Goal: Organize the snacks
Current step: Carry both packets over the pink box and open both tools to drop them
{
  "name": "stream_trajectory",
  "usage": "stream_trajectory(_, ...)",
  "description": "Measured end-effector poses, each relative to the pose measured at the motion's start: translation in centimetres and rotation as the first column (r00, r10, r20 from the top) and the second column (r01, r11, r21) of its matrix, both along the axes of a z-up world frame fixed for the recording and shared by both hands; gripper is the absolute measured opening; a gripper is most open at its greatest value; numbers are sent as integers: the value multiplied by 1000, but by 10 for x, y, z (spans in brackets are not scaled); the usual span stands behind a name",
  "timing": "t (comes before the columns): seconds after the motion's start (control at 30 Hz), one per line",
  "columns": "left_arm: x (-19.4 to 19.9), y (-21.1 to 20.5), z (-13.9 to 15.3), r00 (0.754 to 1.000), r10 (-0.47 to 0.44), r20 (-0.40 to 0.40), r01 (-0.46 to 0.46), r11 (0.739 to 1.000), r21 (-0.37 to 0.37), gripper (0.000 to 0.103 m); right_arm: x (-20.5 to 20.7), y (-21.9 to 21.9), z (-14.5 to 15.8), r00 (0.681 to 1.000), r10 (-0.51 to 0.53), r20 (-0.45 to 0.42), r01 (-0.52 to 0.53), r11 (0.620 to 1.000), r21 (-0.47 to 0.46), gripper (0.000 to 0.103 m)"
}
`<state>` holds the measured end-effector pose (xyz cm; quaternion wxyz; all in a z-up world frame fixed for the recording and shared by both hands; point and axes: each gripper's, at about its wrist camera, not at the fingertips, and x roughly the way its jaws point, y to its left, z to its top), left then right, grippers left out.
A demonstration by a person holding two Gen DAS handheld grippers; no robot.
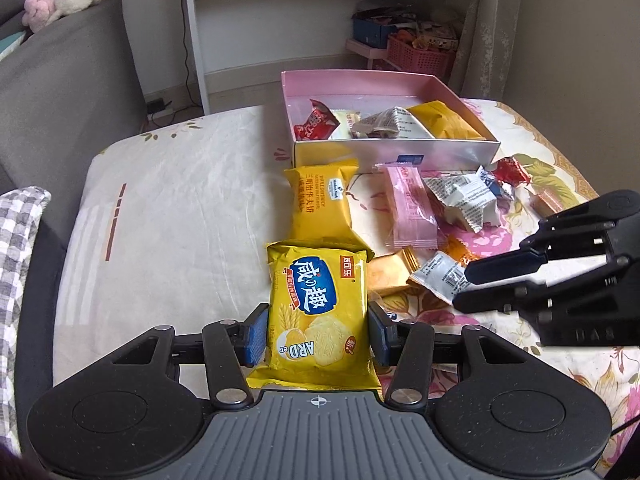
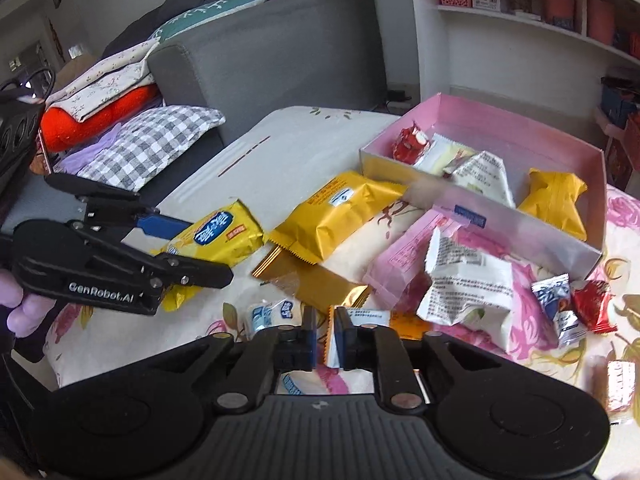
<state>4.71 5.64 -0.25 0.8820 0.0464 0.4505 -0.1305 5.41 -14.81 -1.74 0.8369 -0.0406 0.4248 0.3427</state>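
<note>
left gripper (image 1: 318,332) clamps yellow cracker pack (image 1: 318,312) short of pink box (image 1: 400,148); right gripper (image 2: 326,338), jaws narrow, barely pinches small white packet (image 2: 340,336), which may slip.

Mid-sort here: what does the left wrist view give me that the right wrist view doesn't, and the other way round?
Only the left wrist view shows the front of the yellow cracker packet, gripped between the left gripper pads, and the pink baskets by the shelf.

Only the right wrist view shows the right gripper pinching a small white sachet by its edge, plus the checked pillow and red cushion on the sofa.

Both show the pink box partly filled, the orange wafer packet and loose snacks on the floral cloth.
</note>
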Motion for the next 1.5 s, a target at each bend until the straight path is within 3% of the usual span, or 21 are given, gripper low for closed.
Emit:
stream_trajectory(0.03,1,1,-1,1000,7,-5,-7,1000,1,48,-3,4,-3,1000,19,-3,-19,1000,-5,38)
stream_trajectory(0.07,1,2,-2,1000,11,-9,-11,1000,2,48,-6,10,-5,999,46,-3,-46,999,-19,42)
stream_trajectory(0.23,1,8,-7,999,24,-27,-24,1000,8,48,-15,37,-19,991,134,-17,-135,984,-113,42)
stream_trajectory(0.4,-1,9,-10,999,18,-36,-18,1000,11,48,-20,53,-33,986,162,26,-153,964,-218,42)
stream_trajectory(0.43,-2,9,-9,999,18,-36,-17,1000,11,48,-20,55,-33,986,163,34,-151,961,-230,40)
stream_trajectory(0.47,-2,10,-10,999,17,-36,-17,1000,12,48,-20,55,-32,987,154,37,-142,963,-231,30)
stream_trajectory(0.57,-2,10,-10,999,20,-36,-19,1000,13,48,-19,54,-30,989,134,58,-117,964,-237,13)
stream_trajectory(0.87,5,16,1,999,52,-15,-52,998,-18,48,0,25,1,1000,15,27,-13,998,-55,11)
stream_trajectory(1.03,17,7,9,999,53,7,-53,998,-16,48,16,3,18,995,-83,57,84,996,-17,11)
stream_trajectory(1.33,68,-31,22,999,28,46,-27,1000,-14,48,74,-51,39,943,-321,89,319,947,37,11)
stream_trajectory(1.5,102,-54,22,997,21,74,-18,999,-48,48,104,-68,40,912,-396,102,389,917,88,11)
